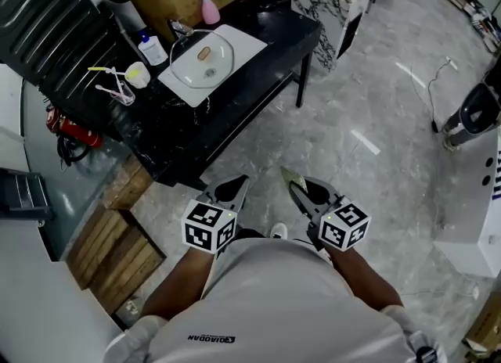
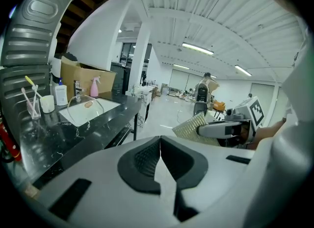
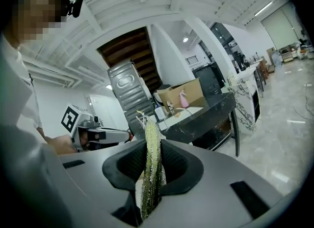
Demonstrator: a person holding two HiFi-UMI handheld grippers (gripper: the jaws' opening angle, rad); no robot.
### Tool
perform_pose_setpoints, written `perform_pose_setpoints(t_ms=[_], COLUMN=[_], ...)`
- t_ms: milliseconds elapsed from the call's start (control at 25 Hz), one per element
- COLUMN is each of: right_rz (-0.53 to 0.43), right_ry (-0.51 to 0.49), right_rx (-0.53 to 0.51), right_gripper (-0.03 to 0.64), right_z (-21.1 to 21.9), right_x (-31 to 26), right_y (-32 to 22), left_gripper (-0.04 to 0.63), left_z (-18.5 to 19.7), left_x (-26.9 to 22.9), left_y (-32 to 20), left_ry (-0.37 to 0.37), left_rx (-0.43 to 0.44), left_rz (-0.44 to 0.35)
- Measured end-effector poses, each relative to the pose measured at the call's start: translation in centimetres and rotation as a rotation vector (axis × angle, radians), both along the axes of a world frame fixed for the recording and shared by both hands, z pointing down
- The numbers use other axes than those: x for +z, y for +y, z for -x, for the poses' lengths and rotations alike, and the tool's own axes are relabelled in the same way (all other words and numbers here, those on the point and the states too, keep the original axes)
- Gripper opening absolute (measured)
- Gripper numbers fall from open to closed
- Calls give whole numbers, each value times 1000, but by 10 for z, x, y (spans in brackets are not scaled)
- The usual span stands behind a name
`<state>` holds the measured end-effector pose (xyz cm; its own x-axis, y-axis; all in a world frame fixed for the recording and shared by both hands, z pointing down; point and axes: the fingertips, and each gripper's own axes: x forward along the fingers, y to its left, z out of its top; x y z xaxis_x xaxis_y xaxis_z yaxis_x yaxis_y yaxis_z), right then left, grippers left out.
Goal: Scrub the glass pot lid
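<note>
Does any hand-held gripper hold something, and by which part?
The right hand-held gripper pinches a scrub pad by one end; the left hand-held gripper is shut, empty.

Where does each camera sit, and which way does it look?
Head view: on the person's head, looking steeply down at floor and black table with glass pot lid; shows forearms, left gripper, right gripper.
Left gripper view: on the left gripper, along its shut jaws into the hall; right gripper at right.
Right gripper view: on the right gripper, past its scrub pad toward the table; left gripper at left.
Shared: all show the table.
</note>
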<state>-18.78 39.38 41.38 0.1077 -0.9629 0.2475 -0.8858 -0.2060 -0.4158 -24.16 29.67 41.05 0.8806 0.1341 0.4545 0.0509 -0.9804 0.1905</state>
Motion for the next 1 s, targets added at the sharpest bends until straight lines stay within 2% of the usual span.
perform_pose_setpoints(t_ms=[240,600,800,1000], right_rz=[9,29,61,82], right_ry=[-12,-14,-3,18], right_rx=[10,50,41,2], right_gripper=[86,86,86,87], right_z=[-31,-90,-128,-169], right_x=[8,23,24,16], right_y=[0,-16,-48,-105], left_gripper=[15,15,15,15], left_z=[-25,-90,-131,-172], left_x=[7,20,19,12], left_y=[-18,-37,-80,-133], left_ry=[-24,-11,-1,10], left_rx=[-40,-6,-41,-63], left_rz=[7,24,42,34])
